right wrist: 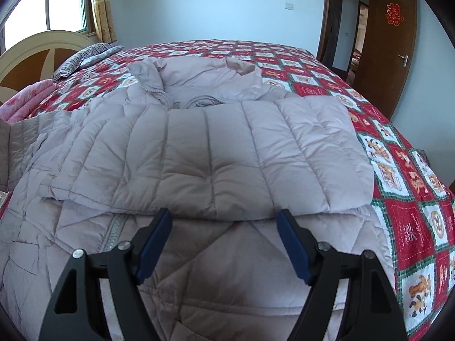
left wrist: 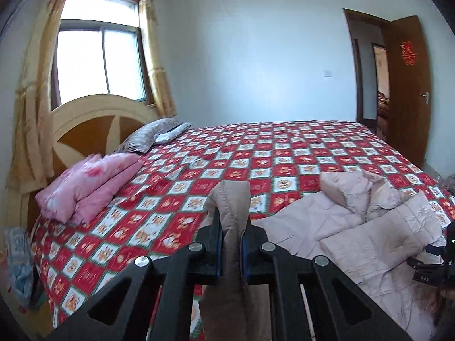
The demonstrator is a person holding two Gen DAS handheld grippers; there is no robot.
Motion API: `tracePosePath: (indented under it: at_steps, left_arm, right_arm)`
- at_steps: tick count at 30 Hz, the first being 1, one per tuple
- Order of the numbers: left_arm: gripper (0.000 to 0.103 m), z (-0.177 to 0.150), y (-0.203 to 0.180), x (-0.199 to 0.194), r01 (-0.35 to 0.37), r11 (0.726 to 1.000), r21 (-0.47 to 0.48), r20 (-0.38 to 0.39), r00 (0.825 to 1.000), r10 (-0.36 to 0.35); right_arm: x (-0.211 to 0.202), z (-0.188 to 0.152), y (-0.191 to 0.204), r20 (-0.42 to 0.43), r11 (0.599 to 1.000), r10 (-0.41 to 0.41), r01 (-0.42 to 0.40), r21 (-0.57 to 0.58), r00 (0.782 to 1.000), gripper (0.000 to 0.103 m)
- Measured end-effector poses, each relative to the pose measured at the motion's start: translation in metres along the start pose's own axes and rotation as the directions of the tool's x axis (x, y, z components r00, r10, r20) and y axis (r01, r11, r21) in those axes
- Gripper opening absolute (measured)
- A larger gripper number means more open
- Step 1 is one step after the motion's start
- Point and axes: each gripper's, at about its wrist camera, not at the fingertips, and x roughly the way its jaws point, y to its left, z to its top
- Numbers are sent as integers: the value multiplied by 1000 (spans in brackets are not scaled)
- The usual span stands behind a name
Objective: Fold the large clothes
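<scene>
A fold of the pale quilted jacket point(right wrist: 199, 147) is clamped in the left claw point(left wrist: 231, 227); the right claw point(right wrist: 224, 221) is held apart above the jacket on the bed point(right wrist: 398, 170).

The jacket point(right wrist: 210, 153) is pale pinkish beige, quilted in stitched panels, with a silvery zip; the cuff point(left wrist: 231, 199) is a browner beige with a stitched edge; the bedspread point(left wrist: 284, 153) is checked in red and white squares with green borders, orange figures in the white ones; the folded quilt point(left wrist: 85, 187) is pink with paler blotches; the pillow point(left wrist: 150, 136) is grey and finely striped; the headboard point(left wrist: 93, 125) is cream with brown panels; the curtains point(left wrist: 37, 85) are yellow-gold; the walls are pale blue-white; the door point(right wrist: 389, 45) is brown with a red paper emblem point(right wrist: 394, 14); the left tongs point(left wrist: 231, 221) and the right tongs point(right wrist: 224, 221) are black with blue pads.
</scene>
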Motion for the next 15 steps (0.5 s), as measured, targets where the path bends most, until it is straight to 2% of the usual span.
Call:
tracePosePath:
  at_steps: [7, 12, 15]
  left_arm:
    - [10, 12, -105, 25, 139, 987, 87, -13, 990, -138]
    - [9, 3, -176, 31, 255, 959, 127, -41, 967, -251]
    - [9, -5, -212, 31, 297, 941, 163, -54, 955, -292]
  right_arm:
    - [0, -12, -19, 19, 998, 16, -17, 60, 1000, 79]
    - [4, -19, -22, 26, 996, 33, -35, 79, 999, 82]
    - [6, -22, -19, 24, 997, 23, -25, 66, 999, 86]
